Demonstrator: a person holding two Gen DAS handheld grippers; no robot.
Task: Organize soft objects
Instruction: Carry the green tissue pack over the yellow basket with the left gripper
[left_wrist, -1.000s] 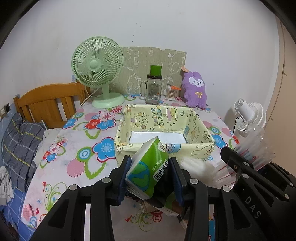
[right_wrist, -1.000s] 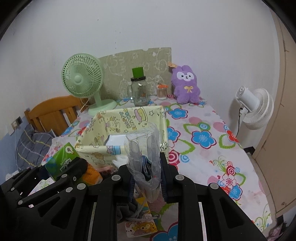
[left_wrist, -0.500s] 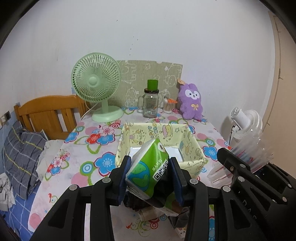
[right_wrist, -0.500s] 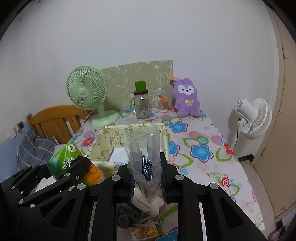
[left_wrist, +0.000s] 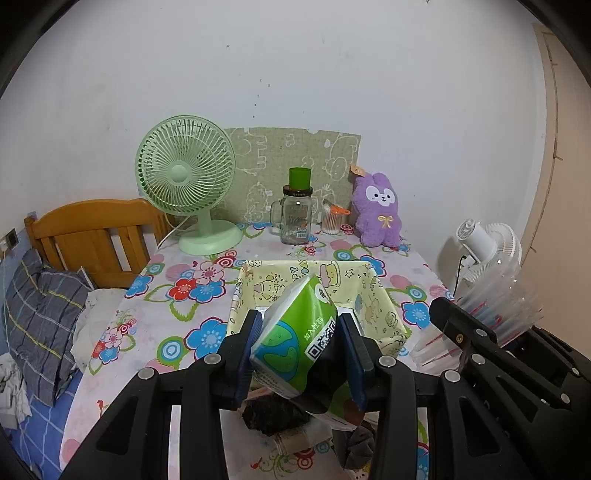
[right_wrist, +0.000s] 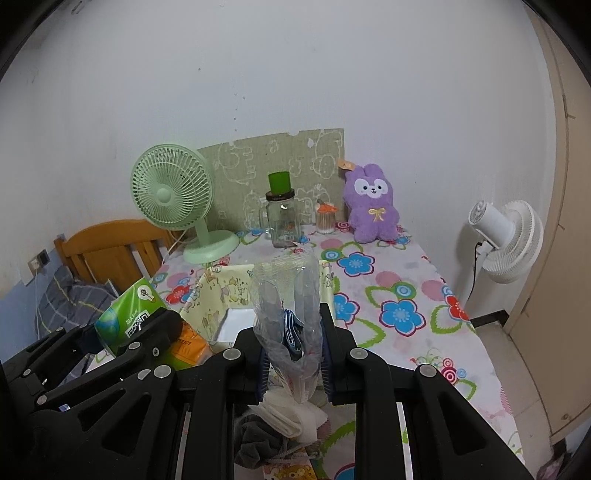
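Our left claw squeezes the soft tissue pack mid-body; our right claw pinches the crinkly plastic bag above the fabric bin.

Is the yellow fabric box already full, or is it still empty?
Nearly empty. The yellow fabric box shows only a flat white bottom or sheet inside; the green tissue pack is outside it, in the left gripper.

The open fabric box sits mid-table, with the desk fan behind it to the left and the glass jar and plush bunny behind it to the right, all lined up along the wall. Wooden headboard is off the table's left side, and a second fan stands off its right side.
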